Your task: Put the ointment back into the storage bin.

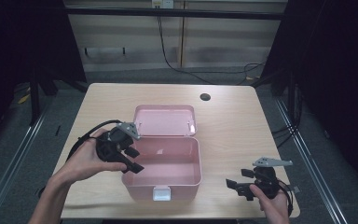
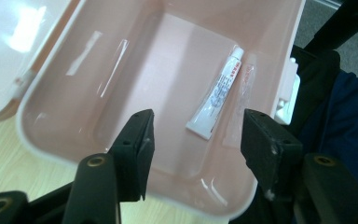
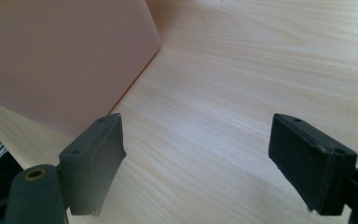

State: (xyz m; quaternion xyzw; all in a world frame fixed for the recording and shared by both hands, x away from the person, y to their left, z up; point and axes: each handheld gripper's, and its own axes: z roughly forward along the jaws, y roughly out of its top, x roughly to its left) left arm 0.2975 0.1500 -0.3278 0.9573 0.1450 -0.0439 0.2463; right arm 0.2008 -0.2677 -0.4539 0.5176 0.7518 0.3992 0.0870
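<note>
A dim room: dark floor left and right, a pale panelled wall behind with a black cable hanging down it, and metal rails along the floor on both sides. A light wooden table (image 1: pixel 233 121) stands in the middle, a small dark hole (image 1: pixel 205 97) near its far edge. On the left, the left gripper (image 1: pixel 131 158) hovers over the left rim of an open pink box (image 1: pixel 186 179), jaws wide with nothing between them. The lid (image 1: pixel 165 120) lies back flat behind the box. Inside, a white tube (image 2: pixel 216 93) lies on the floor of the box beside one wall. At right, the right gripper (image 1: pixel 237 186) hangs low over bare wood near the front corner, jaws wide and empty.
</note>
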